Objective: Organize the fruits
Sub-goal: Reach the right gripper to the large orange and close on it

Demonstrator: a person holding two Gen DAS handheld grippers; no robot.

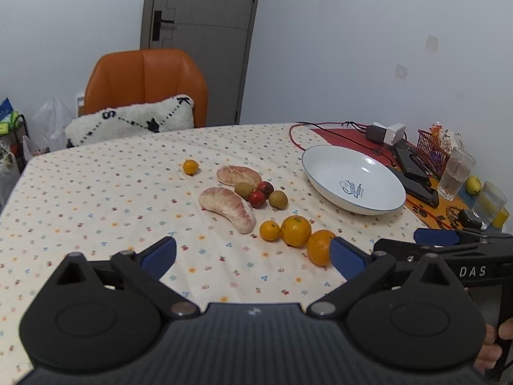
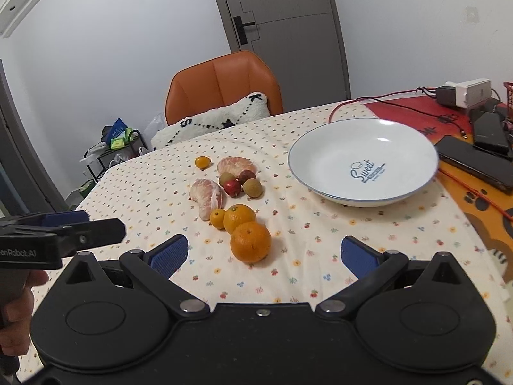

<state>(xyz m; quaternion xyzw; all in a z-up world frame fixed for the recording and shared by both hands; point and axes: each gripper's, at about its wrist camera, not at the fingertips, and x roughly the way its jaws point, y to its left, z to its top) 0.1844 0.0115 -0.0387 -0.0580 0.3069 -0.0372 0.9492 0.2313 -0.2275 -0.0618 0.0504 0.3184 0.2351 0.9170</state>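
Note:
Fruits lie on the dotted tablecloth: three oranges in a row, the nearest orange, a middle orange and a small one. Behind them are two peeled pomelo segments, small brown and red fruits and a lone kumquat. A white bowl stands to the right, empty. My left gripper is open, above the table before the fruits. My right gripper is open, just before the nearest orange.
An orange chair with a white cushion stands at the far table edge. To the right are phones, chargers, cables, glasses and a small red basket. The right gripper's body shows at the right of the left wrist view.

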